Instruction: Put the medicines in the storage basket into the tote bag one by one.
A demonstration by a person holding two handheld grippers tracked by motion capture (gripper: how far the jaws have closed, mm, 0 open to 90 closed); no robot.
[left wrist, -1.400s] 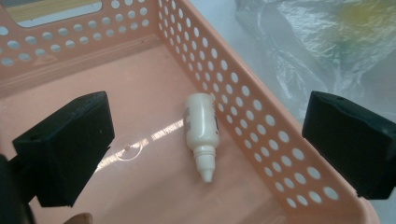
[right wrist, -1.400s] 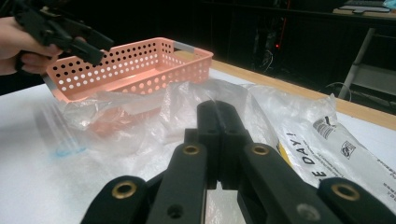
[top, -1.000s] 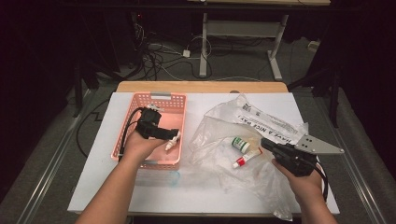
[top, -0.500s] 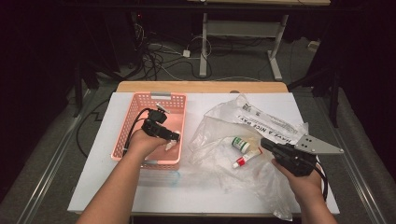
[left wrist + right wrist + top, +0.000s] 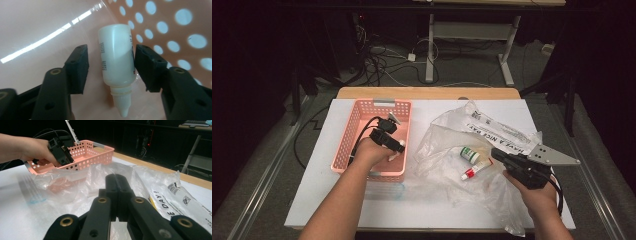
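On the white bench [image 5: 312, 200], the crumpled clear plastic bag [image 5: 452, 140] holds a green-capped white bottle [image 5: 470, 154] and a red-capped tube [image 5: 476, 169], probably next for the pink perforated plastic basket [image 5: 357, 125]. Inside the basket lies the small white dropper bottle [image 5: 117, 67]. The left gripper [image 5: 111, 65] has just been closing; its fingers [image 5: 78, 66] bracket the bottle, one side gapped, the other hard to judge. The right gripper [image 5: 116, 186] is pressed together on the bag.

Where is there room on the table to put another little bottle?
The white table is bare left of the pink basket and along the near edge between the forearms. The right side is crowded by the crumpled plastic bag and its tubes.
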